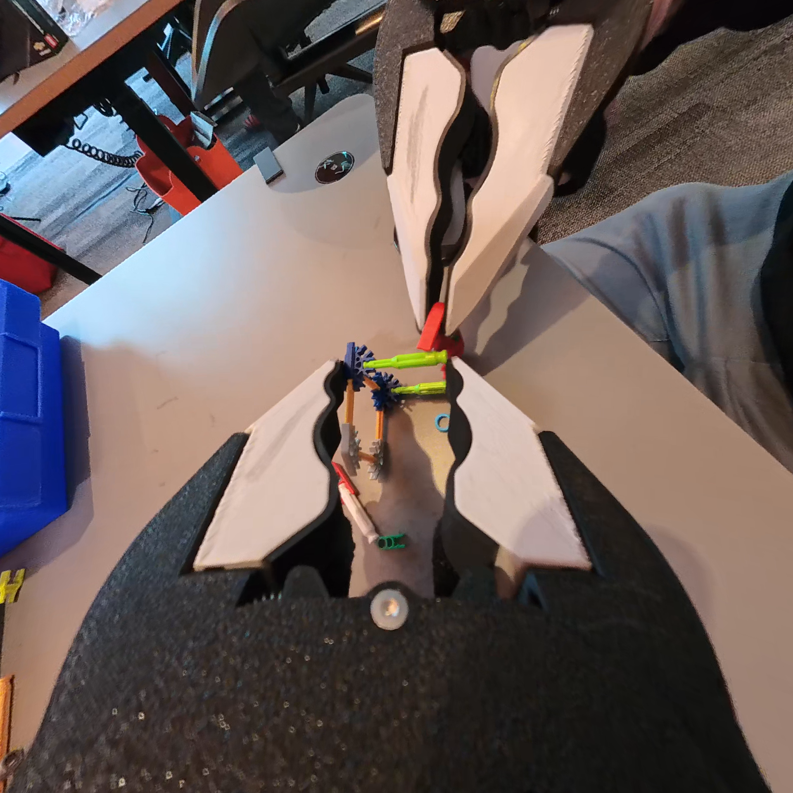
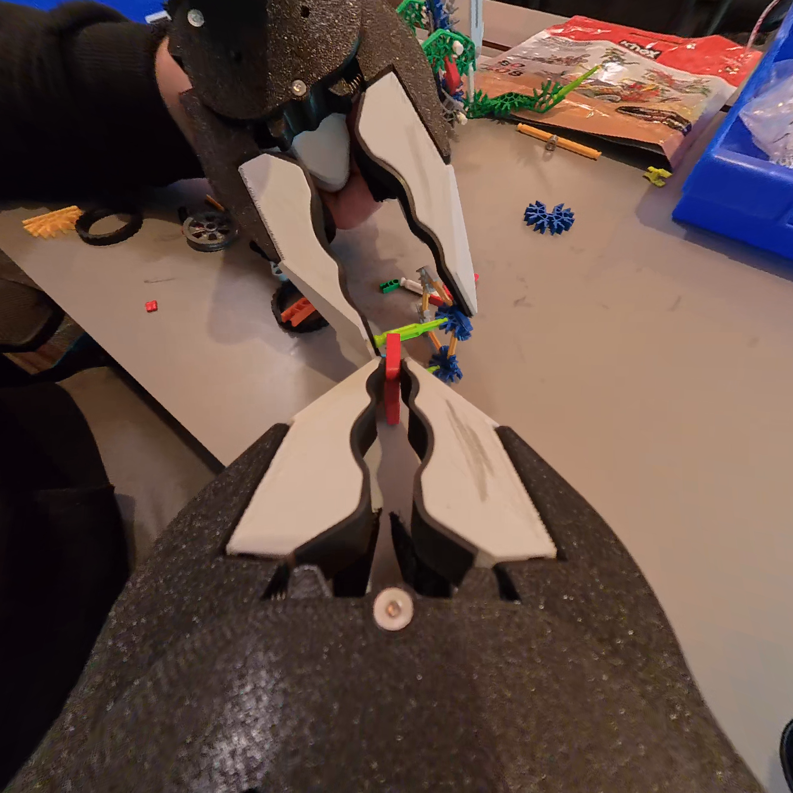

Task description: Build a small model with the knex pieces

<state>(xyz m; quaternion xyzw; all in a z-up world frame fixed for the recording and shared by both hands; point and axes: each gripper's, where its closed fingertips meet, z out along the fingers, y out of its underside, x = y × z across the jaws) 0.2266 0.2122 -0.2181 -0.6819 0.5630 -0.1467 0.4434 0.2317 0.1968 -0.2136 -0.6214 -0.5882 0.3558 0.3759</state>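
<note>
Over on the left edge of the tabletop (image 1: 223, 300) there's a blue bin (image 1: 25, 412), just sitting off to the side. Moving in, the left claw (image 1: 391, 364) is spread fairly wide around a little rod-and-connector model (image 1: 369, 407): 2 blue snowflake connectors (image 1: 359, 359), orange rods down to 2 grey connectors (image 1: 352, 446), and 2 lime green rods (image 1: 403, 360) sticking out sideways. One fingertip touches the upper blue connector and the other sits at the ends of the green rods, so it looks like it's bracing the model across its width, though I can't tell how firmly. A white rod with a small green clip (image 1: 391, 541) lies loose between its fingers, and a tiny blue ring (image 1: 442, 422) sits near the right finger.

To the right, the right claw (image 2: 392, 364) is closed narrow on a flat red piece (image 2: 392, 386), pinching it upright, with the top end right against the tip of the upper green rod.

Further right in that view: a loose pair of blue connectors (image 2: 549, 219), an orange rod (image 2: 558, 141), a printed plastic bag (image 2: 600, 81) with a green build (image 2: 450, 51) beside it, and another blue bin (image 2: 738, 171). Back left there are black tyres (image 2: 109, 225) and a wheel (image 2: 210, 229).
</note>
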